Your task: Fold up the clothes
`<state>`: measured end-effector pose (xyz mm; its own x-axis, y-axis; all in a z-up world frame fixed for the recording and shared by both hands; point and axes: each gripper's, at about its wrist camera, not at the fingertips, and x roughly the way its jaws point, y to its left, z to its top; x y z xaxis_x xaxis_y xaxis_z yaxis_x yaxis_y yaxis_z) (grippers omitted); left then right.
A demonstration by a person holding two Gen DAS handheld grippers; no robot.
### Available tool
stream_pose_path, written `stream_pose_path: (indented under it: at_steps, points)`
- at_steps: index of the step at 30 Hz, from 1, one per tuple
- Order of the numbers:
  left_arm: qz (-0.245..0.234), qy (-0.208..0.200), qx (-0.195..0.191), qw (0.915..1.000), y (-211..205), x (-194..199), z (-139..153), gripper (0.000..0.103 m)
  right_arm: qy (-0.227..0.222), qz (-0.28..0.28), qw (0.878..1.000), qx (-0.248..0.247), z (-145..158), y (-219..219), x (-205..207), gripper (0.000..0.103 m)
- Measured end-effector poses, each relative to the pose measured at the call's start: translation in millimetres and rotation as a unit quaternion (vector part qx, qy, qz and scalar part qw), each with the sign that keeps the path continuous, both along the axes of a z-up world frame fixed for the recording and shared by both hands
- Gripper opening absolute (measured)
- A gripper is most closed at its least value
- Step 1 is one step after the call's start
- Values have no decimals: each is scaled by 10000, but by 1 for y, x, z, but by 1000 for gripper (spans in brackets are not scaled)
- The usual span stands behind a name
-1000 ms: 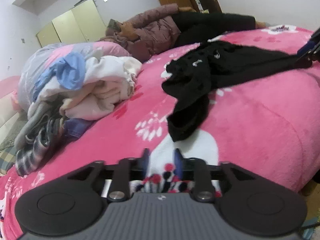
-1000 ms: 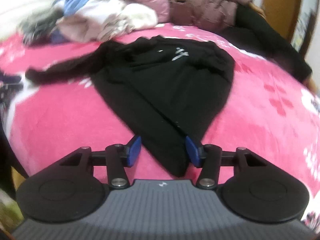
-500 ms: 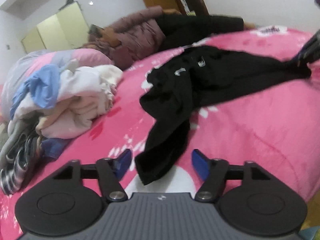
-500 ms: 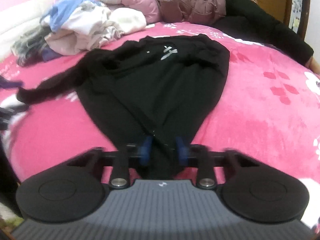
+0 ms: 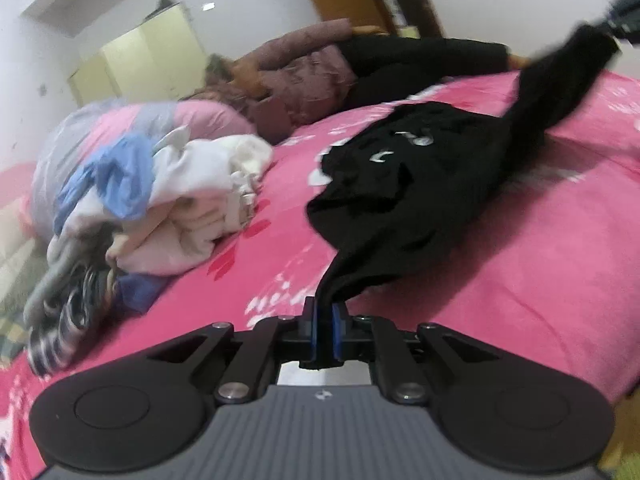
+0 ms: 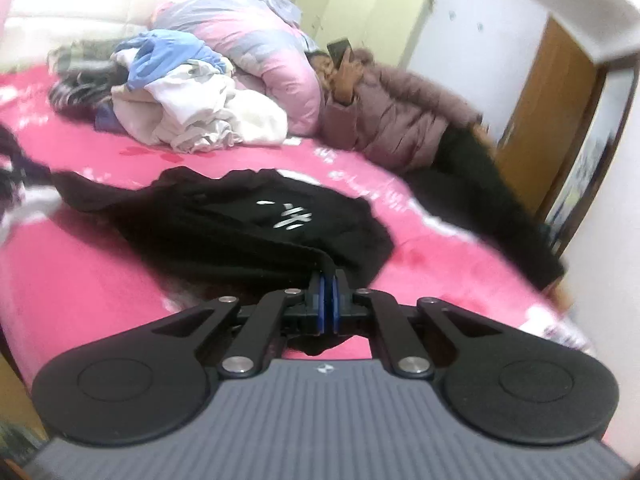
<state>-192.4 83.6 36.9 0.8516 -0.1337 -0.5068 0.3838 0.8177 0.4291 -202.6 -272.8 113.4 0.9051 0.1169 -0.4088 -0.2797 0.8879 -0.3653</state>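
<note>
A black garment with white lettering (image 5: 400, 200) lies on the pink bed cover (image 5: 540, 280). My left gripper (image 5: 325, 312) is closing its jaws on one end of it, and the blue pads (image 5: 316, 320) pinch the cloth. The other end rises toward the upper right, where my right gripper (image 5: 622, 16) holds it, blurred. In the right wrist view the right gripper (image 6: 328, 292) is closing too, pads pressed on a black fold of the garment (image 6: 248, 224), which is lifted at that end. A sleeve trails off to the left edge.
A heap of white, blue and striped clothes (image 5: 172, 200) (image 6: 192, 108) sits beside a rolled pink quilt (image 6: 248, 40). A person in a purple padded jacket (image 5: 304, 76) (image 6: 400, 120) lies across the far side of the bed. A wooden door (image 6: 552, 120) stands behind.
Both grippers went from open to pinching the black garment, the right first, then the left. The right end has been lifted off the bed; the left has moved in onto the sleeve end.
</note>
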Motion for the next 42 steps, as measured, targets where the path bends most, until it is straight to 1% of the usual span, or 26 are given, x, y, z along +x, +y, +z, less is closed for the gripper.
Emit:
stream_pose_path:
  at_steps: [2, 6, 7, 9, 11, 12, 13, 15, 16, 17, 18, 20, 22, 24, 25, 26, 27, 29, 31, 33, 36, 38, 39, 40, 41, 42]
  points:
    - [-295, 52, 171, 9994, -5, -13, 1, 8, -26, 89, 9998, -161, 2, -12, -16, 2]
    - [-804, 298, 466, 9952, -15, -27, -9, 6, 478, -76, 9987, -147, -20, -34, -36, 2]
    - [-895, 363, 502, 9941, -16, -28, -12, 6, 650, -165, 9976, -190, -33, -37, -36, 2]
    - [-1001, 490, 537, 9923, -17, -28, -20, 6, 988, -341, 9941, -273, -57, -42, -38, 2]
    - [-1052, 655, 511, 9910, -17, -26, -25, 8, 1226, -521, 9907, -272, -75, -44, -39, 4]
    - [-1057, 729, 438, 9908, -15, -25, -25, 12, 1338, -608, 9888, -271, -83, -45, -40, 4]
    - [-1057, 786, 344, 9907, -12, -25, -25, 15, 1332, -651, 9886, -252, -80, -45, -43, 7]
    - [-1049, 947, -39, 9900, -2, -27, -19, 28, 1320, -738, 9883, -211, -75, -45, -50, 19]
    - [-1043, 1033, -254, 9888, 4, -28, -16, 33, 1287, -805, 9883, -151, -68, -47, -56, 32]
    - [-1007, 1129, -490, 9873, 11, -30, -13, 43, 1260, -843, 9884, -51, -63, -51, -62, 40]
    - [-950, 1233, -739, 9850, 18, -31, -10, 48, 1233, -883, 9884, 53, -57, -55, -68, 43]
    - [-776, 1401, -1271, 9789, 32, -33, -4, 49, 1152, -1052, 9870, 393, -42, -63, -80, 45]
    - [-519, 1487, -1793, 9711, 46, -31, -1, 51, 999, -1049, 9845, 988, -30, -65, -81, 45]
    - [-180, 1517, -2307, 9609, 58, -25, 0, 52, 845, -1028, 9784, 1582, -18, -65, -81, 45]
    - [-26, 1545, -2514, 9555, 63, -20, -2, 52, 829, -778, 9750, 1910, -17, -55, -76, 45]
    - [128, 1571, -2719, 9493, 67, -16, -3, 52, 862, -465, 9730, 2091, -18, -40, -69, 45]
    - [282, 1596, -2922, 9425, 71, -12, -4, 52, 935, -18, 9729, 2115, -23, -14, -59, 45]
    - [574, 1642, -3184, 9319, 75, -3, -6, 51, 1097, 713, 9753, 1779, -37, 37, -42, 44]
    - [877, 1660, -3314, 9246, 78, 5, -8, 49, 1182, 1472, 9753, 1147, -55, 99, -28, 42]
    - [1107, 1614, -3422, 9190, 81, 10, -9, 49, 1088, 1971, 9728, 549, -70, 146, -20, 41]
    - [1272, 1578, -3650, 9087, 86, 16, -9, 49, 1045, 2464, 9635, -43, -90, 195, -10, 37]
    - [1283, 1622, -3741, 9040, 86, 19, -9, 49, 1084, 2594, 9587, -439, -104, 218, -7, 24]
    - [1277, 1632, -3739, 9040, 85, 20, -9, 49, 1057, 2603, 9587, -453, -107, 222, -5, 22]
    - [1260, 1621, -3699, 9061, 84, 20, -9, 49, 1095, 2566, 9599, -280, -104, 220, -4, 13]
    - [1245, 1604, -3668, 9079, 83, 20, -9, 49, 1073, 2431, 9640, -128, -97, 215, -4, 3]
    - [1233, 1589, -3644, 9093, 82, 20, -9, 49, 1052, 2302, 9674, 22, -89, 209, -5, 3]
